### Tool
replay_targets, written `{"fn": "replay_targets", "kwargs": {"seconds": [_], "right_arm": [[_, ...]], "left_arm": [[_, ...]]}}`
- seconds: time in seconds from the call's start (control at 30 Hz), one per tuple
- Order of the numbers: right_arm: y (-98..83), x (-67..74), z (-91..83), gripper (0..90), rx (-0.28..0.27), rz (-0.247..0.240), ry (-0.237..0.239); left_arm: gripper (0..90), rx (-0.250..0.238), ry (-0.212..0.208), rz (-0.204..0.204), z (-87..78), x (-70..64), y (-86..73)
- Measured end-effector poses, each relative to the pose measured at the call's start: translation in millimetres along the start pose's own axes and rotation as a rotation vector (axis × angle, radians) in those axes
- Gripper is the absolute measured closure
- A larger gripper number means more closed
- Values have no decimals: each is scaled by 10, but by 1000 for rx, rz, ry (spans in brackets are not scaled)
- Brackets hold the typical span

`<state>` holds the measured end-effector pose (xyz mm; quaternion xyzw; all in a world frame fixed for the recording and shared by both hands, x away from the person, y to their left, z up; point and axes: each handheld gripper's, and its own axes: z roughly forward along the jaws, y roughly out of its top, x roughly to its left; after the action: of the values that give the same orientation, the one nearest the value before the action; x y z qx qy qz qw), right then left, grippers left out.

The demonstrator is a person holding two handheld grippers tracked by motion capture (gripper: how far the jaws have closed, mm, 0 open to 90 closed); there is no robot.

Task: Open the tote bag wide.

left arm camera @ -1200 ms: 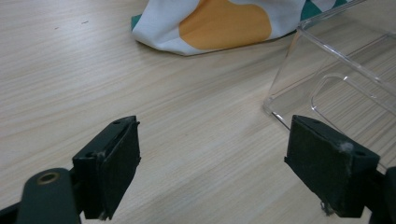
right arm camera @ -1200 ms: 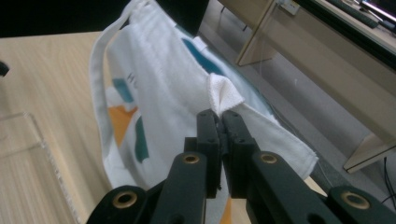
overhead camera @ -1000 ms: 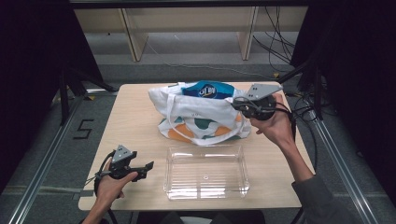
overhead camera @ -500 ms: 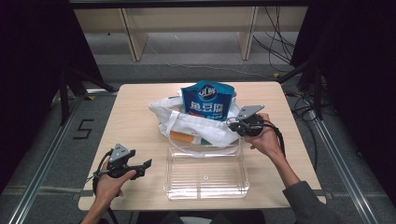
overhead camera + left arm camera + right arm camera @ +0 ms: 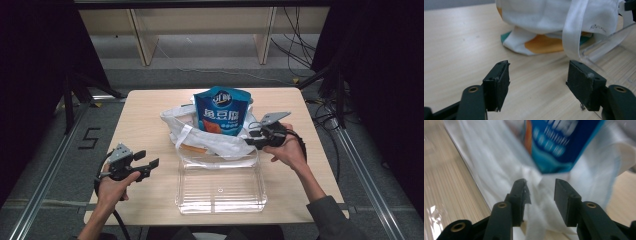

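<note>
Right gripper [image 5: 253, 138], jaws just parted off the limp white cloth bag [image 5: 210, 137] (light, floppy); the strap offers the best hold.

Bare table [image 5: 145, 125] left of white bag [image 5: 210, 140], clear bin [image 5: 220, 187] blocking the front

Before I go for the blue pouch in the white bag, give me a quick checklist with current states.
1. Right hand-held gripper free of the white bag: ok; its jaws have just been opening, cloth lies loose between them.
2. Left hand-held gripper empty: ok; its jaws have just been closing on nothing, over bare table.
3. Blue pouch reachable: ok; upright, its top sticking out of the bag.
4. Clear box empty: ok.
5. Bag strap clear of the box: not ok; it drapes over the far rim.
6. Pouch free of cloth inside: cannot tell.
</note>
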<state>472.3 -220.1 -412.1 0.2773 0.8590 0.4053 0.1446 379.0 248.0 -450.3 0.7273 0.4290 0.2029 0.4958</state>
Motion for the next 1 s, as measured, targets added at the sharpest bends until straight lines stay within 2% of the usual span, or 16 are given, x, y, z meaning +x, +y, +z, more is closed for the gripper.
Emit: {"fn": "replay_targets", "kwargs": {"seconds": [0.07,0.17,0.23,0.27,0.37,0.53,0.57,0.63,0.7,0.73,0.77,0.8,0.9,0.93,0.97,1.0], "right_arm": [[50,-93,-140,587,-53,31,-30],[70,-266,-238,583,-88,108,-75],[60,-356,-201,586,-31,133,-116],[49,-419,-152,591,-17,105,-154],[-1,-527,3,595,12,159,-158],[-20,-608,110,591,20,183,-161],[-21,-635,123,590,17,161,-161],[-17,-645,158,584,-2,179,-161],[-6,-674,169,570,23,176,-149],[-11,-674,205,559,3,182,-162],[10,-674,196,544,34,207,-147],[12,-689,224,546,27,203,-140],[43,-717,323,567,-5,201,-126],[59,-735,344,574,3,180,-127],[88,-731,357,575,11,194,-103],[121,-711,418,595,-38,190,-95]], "left_arm": [[403,-12,-20,0,-8,15,131],[458,-28,-33,24,29,25,367],[556,-39,-63,36,99,21,537],[624,-43,-83,40,144,11,621],[776,-40,-120,62,310,-36,858],[876,-1,-126,95,619,-75,1134],[885,10,-120,101,685,-82,1161],[887,41,-117,103,821,-72,1174],[887,57,-110,90,957,-57,1129],[887,81,-111,100,1018,-46,1101],[881,114,-104,125,1067,-31,1077],[879,123,-95,135,1117,-25,1049],[885,142,-100,121,1235,-14,999],[887,161,-99,127,1264,-1,985],[889,169,-97,129,1293,8,969],[890,179,-98,131,1318,15,951]]}}
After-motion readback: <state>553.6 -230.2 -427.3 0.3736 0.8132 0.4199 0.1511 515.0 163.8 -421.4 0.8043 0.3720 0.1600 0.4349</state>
